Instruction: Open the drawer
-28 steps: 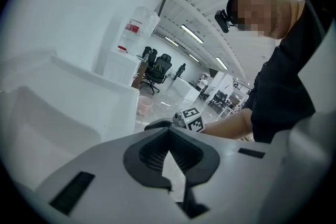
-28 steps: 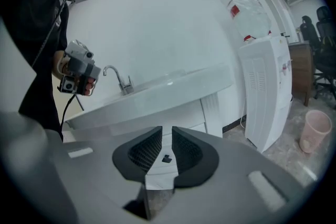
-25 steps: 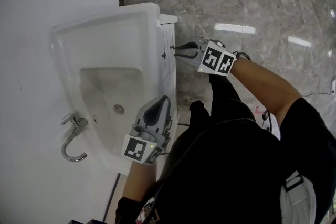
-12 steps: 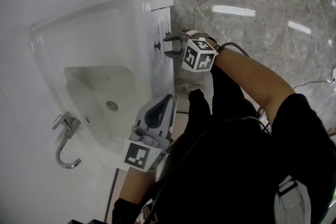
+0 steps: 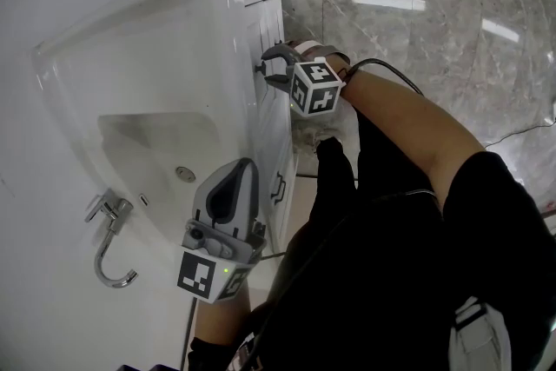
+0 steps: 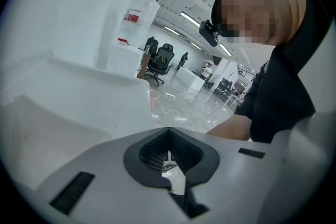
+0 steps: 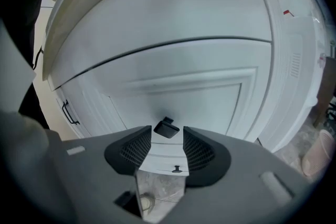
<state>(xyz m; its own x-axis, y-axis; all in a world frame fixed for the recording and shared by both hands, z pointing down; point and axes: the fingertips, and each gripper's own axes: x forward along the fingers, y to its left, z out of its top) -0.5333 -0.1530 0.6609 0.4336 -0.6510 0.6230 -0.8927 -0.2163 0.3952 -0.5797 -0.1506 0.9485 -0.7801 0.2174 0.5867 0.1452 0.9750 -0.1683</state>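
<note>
Right gripper [image 5: 271, 69] points at the front of a white vanity. Its jaws stand wide apart, having just been opening, and they grip nothing. A dark square knob [image 7: 167, 127] sits just ahead of the jaw tips, in line with the gap between them, and the pads are not pressing on it. The knob is mounted on the panelled white drawer front [image 7: 210, 89], which fills the space directly ahead of this gripper and looks closed. Below the jaws is a smaller knob [image 7: 177, 169].

Left gripper [image 5: 241, 174] hangs over the near rim of the white sink [image 5: 130, 22], jaws together with nothing between them. A chrome faucet [image 5: 109, 230] stands to its left, across the basin.
</note>
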